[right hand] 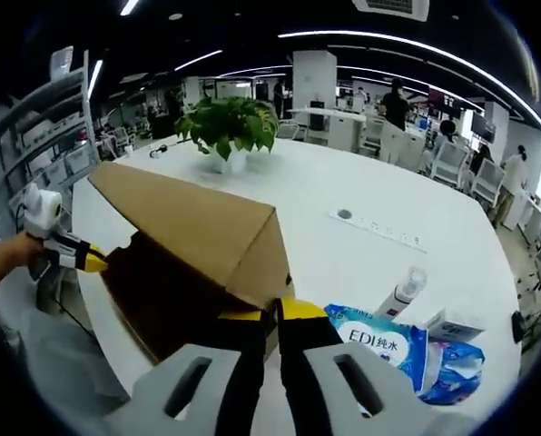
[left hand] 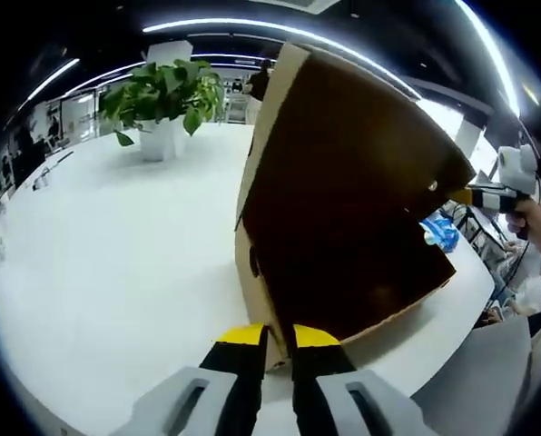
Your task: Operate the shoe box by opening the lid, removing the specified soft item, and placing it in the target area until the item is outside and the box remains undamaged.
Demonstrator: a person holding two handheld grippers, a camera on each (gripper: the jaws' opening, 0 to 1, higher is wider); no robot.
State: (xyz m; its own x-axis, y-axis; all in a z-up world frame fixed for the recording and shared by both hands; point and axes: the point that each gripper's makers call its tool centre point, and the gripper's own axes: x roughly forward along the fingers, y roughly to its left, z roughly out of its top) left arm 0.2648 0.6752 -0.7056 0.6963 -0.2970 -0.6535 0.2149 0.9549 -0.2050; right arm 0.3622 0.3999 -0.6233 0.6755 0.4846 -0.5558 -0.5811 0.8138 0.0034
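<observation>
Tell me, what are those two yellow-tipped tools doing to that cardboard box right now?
Left hand-held gripper shut on shoe box lid edge. Right hand-held gripper shut on its opposite corner. Lid raised, soft item not visible. Blue wipes pack and bottle alongside.

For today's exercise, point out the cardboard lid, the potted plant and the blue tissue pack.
cardboard lid [right hand: 193, 222], right gripper view, outer face.
potted plant [right hand: 227, 127], right gripper view, leaves.
blue tissue pack [right hand: 388, 350], right gripper view, printed front.

Your shoe box [left hand: 343, 191] is plain brown cardboard, dark inside, standing on the white counter [left hand: 116, 263]. Its lid [right hand: 198, 222] is raised and tilted, hinged along one long edge. A small round hole shows in the end wall. The contents are not visible.
</observation>
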